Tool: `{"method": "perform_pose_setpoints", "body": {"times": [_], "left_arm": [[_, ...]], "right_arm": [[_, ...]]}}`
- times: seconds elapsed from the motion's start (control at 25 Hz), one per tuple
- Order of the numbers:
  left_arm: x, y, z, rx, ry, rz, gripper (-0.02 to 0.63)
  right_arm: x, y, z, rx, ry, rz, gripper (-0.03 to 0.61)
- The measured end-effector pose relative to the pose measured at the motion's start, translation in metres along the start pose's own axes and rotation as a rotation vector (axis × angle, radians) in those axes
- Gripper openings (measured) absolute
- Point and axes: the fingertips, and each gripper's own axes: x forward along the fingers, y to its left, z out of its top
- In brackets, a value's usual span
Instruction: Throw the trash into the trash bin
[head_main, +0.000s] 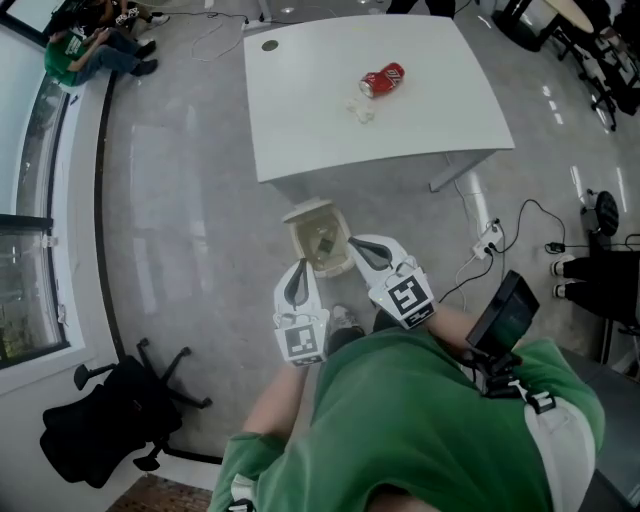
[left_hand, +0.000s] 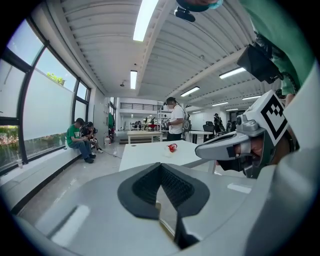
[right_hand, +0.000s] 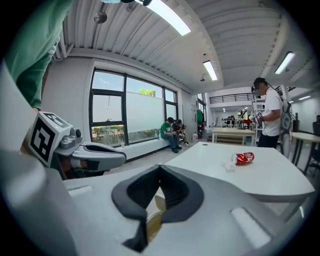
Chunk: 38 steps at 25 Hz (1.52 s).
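Red crushed can (head_main: 383, 80) lies near middle of desk (head_main: 300, 120), well back from near edge. Clear crumpled scrap (head_main: 360, 110) just beside it, on near-left side.

Beige trash bin (head_main: 303, 238) on floor, off desk's near edge, toward left corner.

Left gripper (head_main: 302, 266) and right gripper (head_main: 356, 243) hover over bin's rim - both with jaws pressed together, nothing between them.
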Motion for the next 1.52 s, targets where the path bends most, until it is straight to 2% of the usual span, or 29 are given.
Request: {"method": "perform_pose_setpoints", "body": {"times": [0.28, 0.48, 0.68, 1.0, 1.16, 1.52], "left_arm": [[-0.024, 0.004, 0.045, 0.000, -0.069, 0.027, 0.006], [-0.037, 0.003, 0.057, 0.027, -0.112, 0.032, 0.006], [-0.048, -0.003, 0.072, 0.055, -0.143, 0.026, 0.006], [-0.049, -0.004, 0.076, 0.021, -0.153, 0.012, 0.006], [-0.054, -0.002, 0.074, 0.022, -0.151, 0.009, 0.006], [-0.061, -0.003, 0.076, 0.020, -0.155, -0.007, 0.006]], "right_arm": [[-0.022, 0.003, 0.040, -0.021, -0.080, -0.018, 0.003], [-0.040, 0.007, 0.060, -0.008, -0.142, -0.033, 0.003], [-0.057, 0.015, 0.069, -0.004, -0.160, -0.049, 0.003], [-0.069, 0.015, 0.075, -0.027, -0.170, -0.086, 0.003], [-0.072, 0.022, 0.075, 0.006, -0.183, -0.089, 0.003], [-0.076, 0.031, 0.079, -0.008, -0.191, -0.096, 0.003]]}}
